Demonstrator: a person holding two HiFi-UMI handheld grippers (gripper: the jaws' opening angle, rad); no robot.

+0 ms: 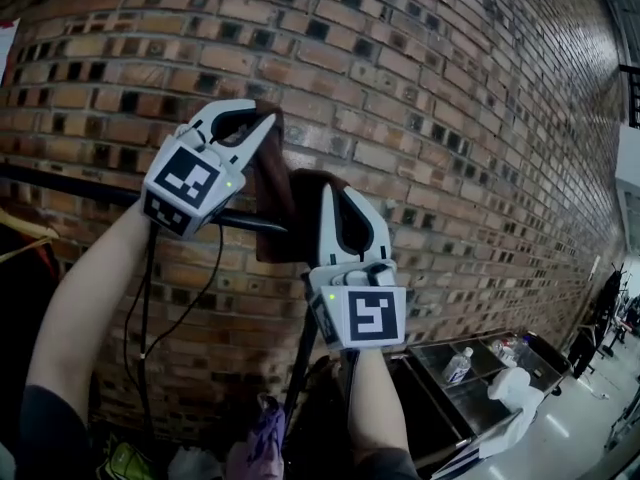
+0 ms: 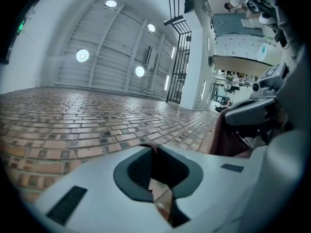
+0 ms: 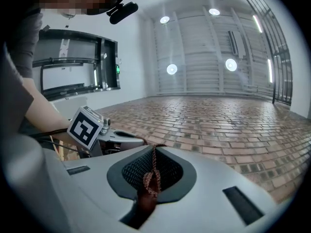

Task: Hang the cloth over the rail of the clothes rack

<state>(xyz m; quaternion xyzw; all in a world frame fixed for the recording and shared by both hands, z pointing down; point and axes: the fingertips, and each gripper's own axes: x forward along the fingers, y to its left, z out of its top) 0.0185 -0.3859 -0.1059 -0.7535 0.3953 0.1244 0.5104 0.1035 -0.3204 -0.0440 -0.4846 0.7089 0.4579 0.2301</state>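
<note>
Against a curved brick wall (image 1: 420, 88), in the head view, you held both grippers raised, with a steel counter (image 1: 470, 353) and a bottle (image 1: 457, 365) low at the right. The black rail (image 1: 80, 188) ran in from the left edge and passed behind the left gripper (image 1: 266, 118). The dark brown cloth (image 1: 275, 198) hung between your two tools, one top corner in the left gripper's tips and the other in the tips of the right gripper (image 1: 330, 184), which stood lower and just beside it. The cloth crossed the rail's line, but whether it lay over the rail or only in front of it could not be told from there. A black cable (image 1: 205, 293) drooped below your left wrist.

In the left gripper view, the jaws were nearly together and pinched a thin fold of cloth (image 2: 163, 200). It also showed the bricks (image 2: 73, 125), round ceiling lights (image 2: 82, 56) and, at the right, the right gripper (image 2: 252, 113) with brown cloth hanging under it.

In the right gripper view, the jaws were fully closed on a bunched cloth edge (image 3: 148, 181), a detail the head view hid. The left gripper's marker cube (image 3: 85, 127) sat near on the left, beside your forearm (image 3: 43, 111).
</note>
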